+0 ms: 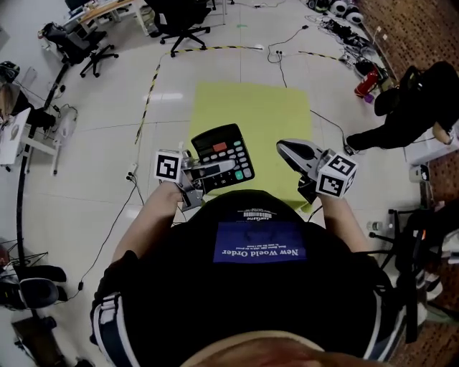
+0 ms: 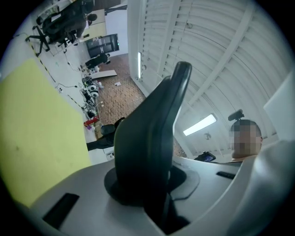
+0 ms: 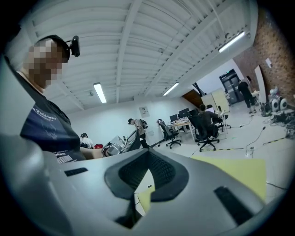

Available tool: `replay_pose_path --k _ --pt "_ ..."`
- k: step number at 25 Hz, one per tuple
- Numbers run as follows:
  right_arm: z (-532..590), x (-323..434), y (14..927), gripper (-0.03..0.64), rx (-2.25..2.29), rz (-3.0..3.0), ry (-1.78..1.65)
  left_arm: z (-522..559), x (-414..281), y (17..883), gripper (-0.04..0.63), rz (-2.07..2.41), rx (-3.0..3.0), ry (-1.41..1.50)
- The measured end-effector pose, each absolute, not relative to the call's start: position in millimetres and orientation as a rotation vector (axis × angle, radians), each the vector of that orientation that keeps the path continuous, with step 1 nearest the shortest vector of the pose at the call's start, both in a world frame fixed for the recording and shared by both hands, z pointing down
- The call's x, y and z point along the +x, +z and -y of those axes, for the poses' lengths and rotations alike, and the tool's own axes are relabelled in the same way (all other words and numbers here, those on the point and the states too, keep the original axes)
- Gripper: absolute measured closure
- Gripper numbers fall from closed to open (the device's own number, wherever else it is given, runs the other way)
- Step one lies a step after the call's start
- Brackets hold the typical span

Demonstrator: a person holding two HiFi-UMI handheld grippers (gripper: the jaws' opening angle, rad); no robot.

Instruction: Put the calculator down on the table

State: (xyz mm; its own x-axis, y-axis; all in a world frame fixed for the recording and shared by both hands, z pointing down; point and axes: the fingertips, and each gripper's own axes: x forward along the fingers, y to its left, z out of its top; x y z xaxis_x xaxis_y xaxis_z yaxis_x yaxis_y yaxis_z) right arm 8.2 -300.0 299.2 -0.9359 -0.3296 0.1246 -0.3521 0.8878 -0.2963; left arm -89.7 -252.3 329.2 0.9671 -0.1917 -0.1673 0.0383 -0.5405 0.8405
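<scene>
A black calculator with a red key and several grey keys is held in the air, face up, above the near edge of the yellow-green table top. My left gripper is shut on its near edge. In the left gripper view the calculator stands edge-on between the jaws, with the table top to the left. My right gripper hovers to the calculator's right, apart from it, shut and holding nothing. In the right gripper view its black pads meet at the tip and the table top lies beyond.
Cables and yellow-black tape run over the white floor round the table. Office chairs stand at the far side. A person in black crouches at the right. Stands and gear line the left.
</scene>
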Motion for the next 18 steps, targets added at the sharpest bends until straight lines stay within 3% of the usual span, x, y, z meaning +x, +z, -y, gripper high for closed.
replay_pose_path --k 5,8,13,18 --pt "313.3 -8.7 337.7 0.629 0.563 2.898 0.578 268.1 -92.2 379.5 0.508 0.111 2.021 -0.204" --pt "332.8 -11.5 409.1 0.629 0.601 2.855 0.626 285.7 -89.1 463.3 0.508 0.121 2.005 -0.097" --pt "349.8 39.2 523.9 0.629 0.647 2.733 0.902 295.0 -17.7 584.1 0.508 0.122 1.907 0.148" --pt "354.1 41.0 560.5 0.629 0.689 2.733 0.916 295.1 -1.3 644.1 0.508 0.140 1.866 0.315"
